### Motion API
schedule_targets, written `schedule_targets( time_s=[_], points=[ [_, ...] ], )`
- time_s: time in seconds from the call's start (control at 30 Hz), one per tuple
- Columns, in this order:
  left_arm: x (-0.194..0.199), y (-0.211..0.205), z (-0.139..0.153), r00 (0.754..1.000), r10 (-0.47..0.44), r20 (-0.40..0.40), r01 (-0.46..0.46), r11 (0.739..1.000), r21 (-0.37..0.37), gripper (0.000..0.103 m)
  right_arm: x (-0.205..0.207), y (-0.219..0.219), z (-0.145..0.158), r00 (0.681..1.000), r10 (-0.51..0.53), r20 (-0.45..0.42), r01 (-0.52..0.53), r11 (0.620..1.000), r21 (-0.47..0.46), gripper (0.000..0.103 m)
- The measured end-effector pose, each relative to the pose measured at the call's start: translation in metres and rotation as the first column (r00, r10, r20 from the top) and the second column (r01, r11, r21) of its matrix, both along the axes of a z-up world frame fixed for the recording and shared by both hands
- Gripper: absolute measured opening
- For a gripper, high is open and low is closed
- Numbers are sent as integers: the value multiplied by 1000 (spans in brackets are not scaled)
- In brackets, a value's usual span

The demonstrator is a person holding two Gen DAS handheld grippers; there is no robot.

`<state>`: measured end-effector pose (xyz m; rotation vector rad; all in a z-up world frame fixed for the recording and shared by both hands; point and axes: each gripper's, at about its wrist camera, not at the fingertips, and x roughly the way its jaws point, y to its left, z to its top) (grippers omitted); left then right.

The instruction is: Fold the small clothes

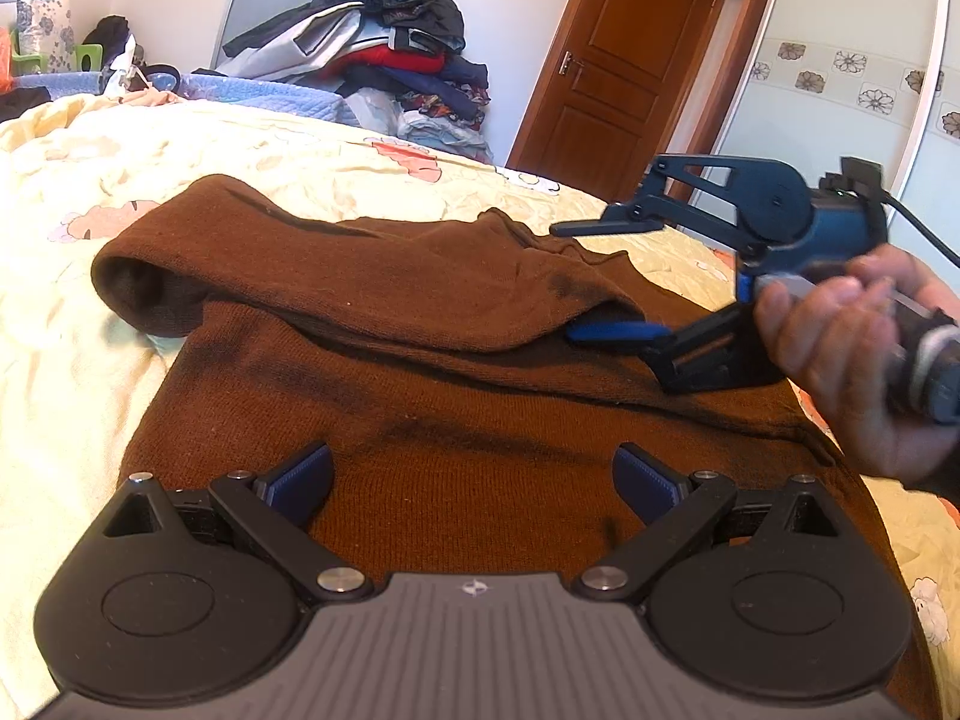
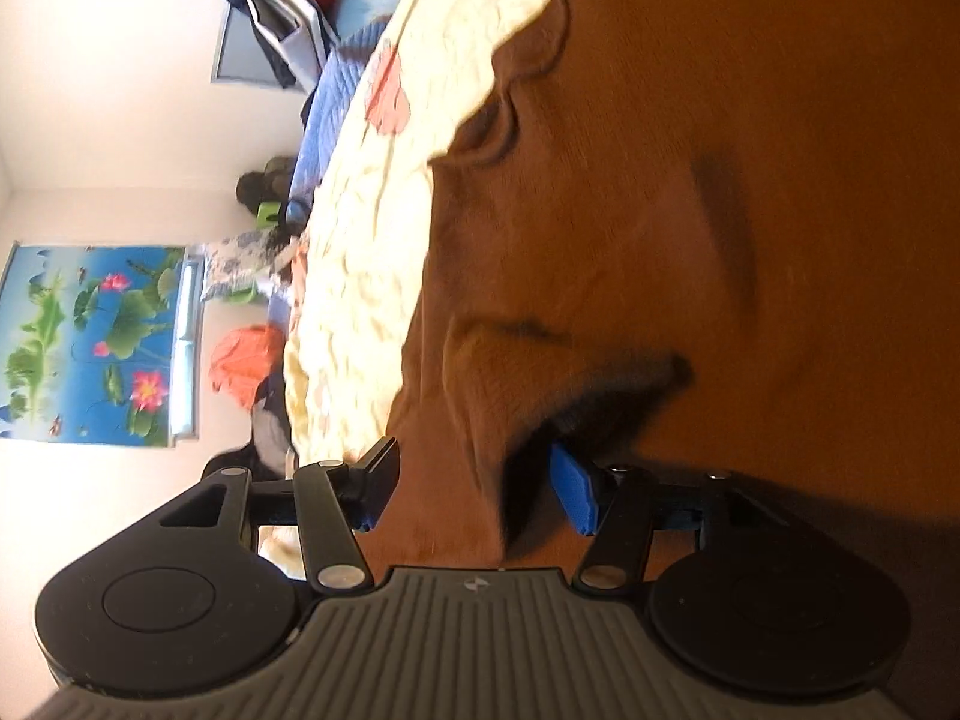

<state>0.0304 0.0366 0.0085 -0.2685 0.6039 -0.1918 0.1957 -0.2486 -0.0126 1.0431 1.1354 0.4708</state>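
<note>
A brown knit sweater (image 1: 456, 414) lies flat on the bed, one sleeve (image 1: 360, 276) folded across its chest with the cuff at the left. My left gripper (image 1: 473, 462) hovers open just above the sweater's lower body, nothing between its fingers. My right gripper (image 1: 564, 282), held in a hand (image 1: 840, 360) at the right, is rolled on its side and open: the lower blue pad (image 1: 618, 333) is tucked under the sleeve's edge, and the upper finger stands clear above the cloth. In the right wrist view the sleeve fold (image 2: 492, 372) sits loosely between the right gripper (image 2: 474, 468) fingers on the sweater (image 2: 750, 180).
A pale yellow quilt (image 1: 120, 396) with cartoon prints covers the bed. A tall heap of clothes (image 1: 390, 42) is piled at the far edge. A brown door (image 1: 618, 72) and a pale wardrobe (image 1: 852, 102) stand beyond the bed at the right.
</note>
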Motion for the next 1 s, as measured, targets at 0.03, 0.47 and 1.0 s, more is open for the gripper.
schedule_targets(
  time_s=[0.03, 0.47, 1.0],
  points=[
    [0, 0, 0, 1000, 0, 0, 0, 1000, 0, 101, 4, 0, 0, 1000, -17, 10, 17, 1000, -6, 51],
    [0, 0, 0, 1000, 3, 2, -3, 1000, -15, 101, -58, -50, 112, 719, 92, 689, 315, 840, -441, 10],
    [31, 55, 50, 979, 202, 6, -195, 954, -228, 102, -35, -144, 29, 895, -184, 406, 350, 855, -383, 28]
  ],
)
